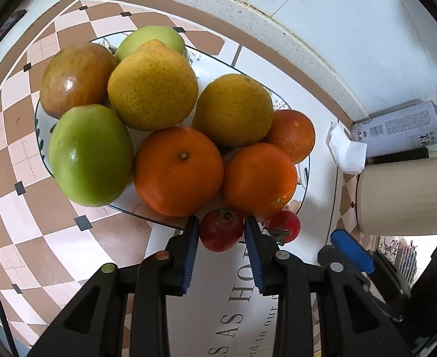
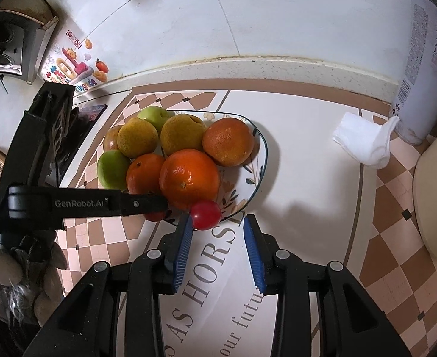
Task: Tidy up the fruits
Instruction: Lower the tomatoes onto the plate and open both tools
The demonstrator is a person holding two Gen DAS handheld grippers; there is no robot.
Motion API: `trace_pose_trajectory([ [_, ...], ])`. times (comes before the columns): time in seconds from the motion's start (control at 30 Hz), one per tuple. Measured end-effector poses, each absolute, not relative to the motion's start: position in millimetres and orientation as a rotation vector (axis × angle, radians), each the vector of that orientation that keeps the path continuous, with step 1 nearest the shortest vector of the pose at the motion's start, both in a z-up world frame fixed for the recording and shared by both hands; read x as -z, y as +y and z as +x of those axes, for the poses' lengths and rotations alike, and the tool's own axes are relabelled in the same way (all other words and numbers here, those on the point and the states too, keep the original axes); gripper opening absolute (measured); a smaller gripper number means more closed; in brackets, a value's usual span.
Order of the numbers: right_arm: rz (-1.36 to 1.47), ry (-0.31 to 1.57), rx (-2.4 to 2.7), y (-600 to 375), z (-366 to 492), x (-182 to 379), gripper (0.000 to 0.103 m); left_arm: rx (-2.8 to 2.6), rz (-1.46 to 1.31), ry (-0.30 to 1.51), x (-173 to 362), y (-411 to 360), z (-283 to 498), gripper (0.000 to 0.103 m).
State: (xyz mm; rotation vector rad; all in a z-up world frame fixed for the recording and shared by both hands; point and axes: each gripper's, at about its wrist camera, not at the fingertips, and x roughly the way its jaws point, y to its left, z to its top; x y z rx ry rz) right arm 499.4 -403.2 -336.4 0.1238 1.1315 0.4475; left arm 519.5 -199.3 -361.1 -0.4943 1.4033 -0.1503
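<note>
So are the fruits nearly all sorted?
Nearly. Oranges and apples are already piled on the plate. The left tool pinches one tomato at the plate's near edge. The right tool is open beside the other tomato on the rim. Left: settling those two tomatoes.

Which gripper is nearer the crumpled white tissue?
Right. The right gripper hangs at the plate rim on the tissue side; the left gripper, jaws shut on a cherry tomato, is farther along the rim.
</note>
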Motion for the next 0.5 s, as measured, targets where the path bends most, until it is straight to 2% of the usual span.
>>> trace_pose_trajectory([
  [0.43, 0.134, 1.117, -0.43, -395.3, 492.2, 327.4, 0.039, 0.14, -0.432, 1.342, 340.8, -197.9, 517.9, 0.029],
  [0.47, 0.134, 1.117, -0.427, -395.2, 490.6, 326.9, 0.04, 0.134, -0.411, 1.33, 336.5, -198.1, 517.3, 0.029],
  [0.5, 0.135, 1.119, -0.424, -394.6, 488.8, 326.8, 0.047, 0.12, -0.377, 1.317, 331.3, -198.0, 516.0, 0.029],
])
